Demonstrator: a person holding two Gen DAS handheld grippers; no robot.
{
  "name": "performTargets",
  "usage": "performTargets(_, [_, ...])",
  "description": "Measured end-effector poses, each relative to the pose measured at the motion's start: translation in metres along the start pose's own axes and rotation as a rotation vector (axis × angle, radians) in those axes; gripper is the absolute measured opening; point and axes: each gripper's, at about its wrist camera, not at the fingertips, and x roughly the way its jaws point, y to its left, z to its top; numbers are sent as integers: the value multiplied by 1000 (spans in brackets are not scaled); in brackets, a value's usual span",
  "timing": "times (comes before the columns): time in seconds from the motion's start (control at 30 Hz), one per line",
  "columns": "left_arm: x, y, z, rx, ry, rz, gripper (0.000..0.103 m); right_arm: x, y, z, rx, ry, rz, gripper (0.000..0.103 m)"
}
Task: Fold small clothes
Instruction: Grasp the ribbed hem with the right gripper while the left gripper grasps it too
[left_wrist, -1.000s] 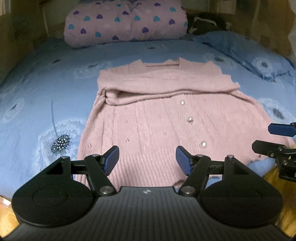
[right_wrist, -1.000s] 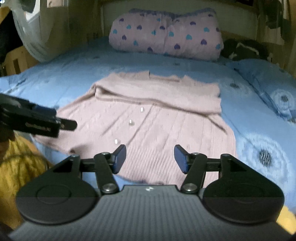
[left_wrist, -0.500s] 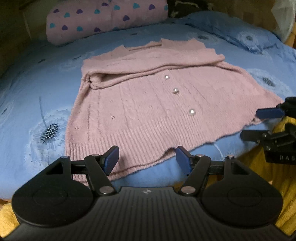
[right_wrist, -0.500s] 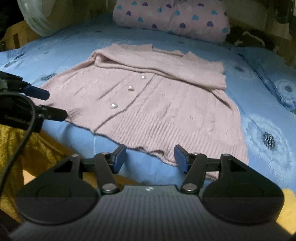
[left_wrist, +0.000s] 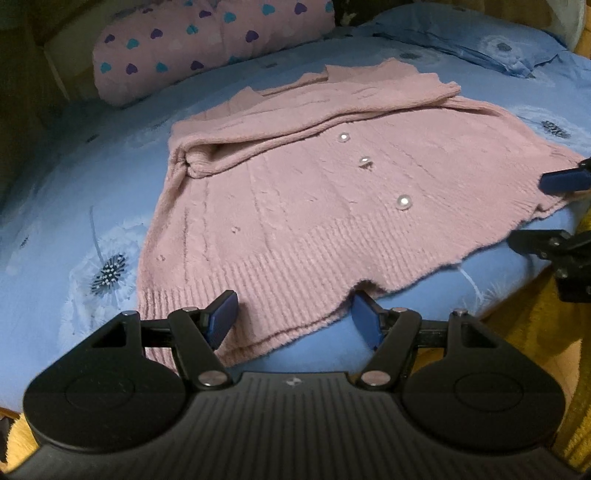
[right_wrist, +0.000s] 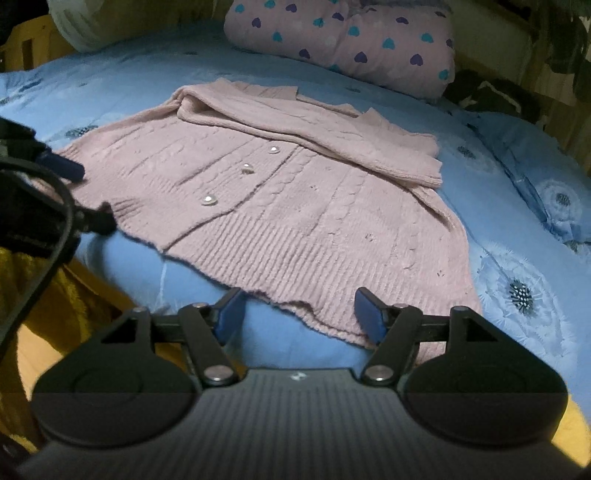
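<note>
Pink and knitted, the cardigan (left_wrist: 295, 206) lies flat on the blue dandelion-print bedsheet (left_wrist: 74, 206), button side up, with three pearly buttons (left_wrist: 403, 202) running in a line along its front. Its long axis runs from the ribbed hem (left_wrist: 280, 295), nearest the cameras at the edge of the bed, to the neckline (left_wrist: 325, 79), which points away toward the pink heart-print pillow (left_wrist: 207, 44) at the head of the bed. Both sleeves are folded across the chest, forming a thick band across the upper part of the garment (the folded cuff end shows as a rolled lump at the left in the left wrist view). The left gripper (left_wrist: 293, 317) hangs just over the hem's left corner with its blue pads (left_wrist: 221, 317) spread apart and nothing between them; whether a pad touches the knit cannot be told. The right gripper (right_wrist: 299, 314) sits likewise at the hem's right corner (right_wrist: 406, 314), jaws wide, holding nothing. Each gripper shows at the edge of the other's view, near the opposite hem corner. A mustard-yellow cloth (right_wrist: 74, 295) lies below the edge of the mattress, and a blue pillow (left_wrist: 480, 40) rests on the bed's right side beside the pink one
</note>
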Motion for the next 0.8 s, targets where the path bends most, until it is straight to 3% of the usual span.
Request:
performTargets(0.23, [8, 4, 0, -8, -9, 26, 75, 5, -6, 0, 10, 14, -95, 68])
performTargets(0.7, [18, 6, 1, -24, -45, 68, 79, 17, -24, -1, 129, 0, -139, 67])
performTargets(0.8, [19, 7, 1, -35, -53, 80, 79, 16, -26, -1, 145, -13, -144, 57])
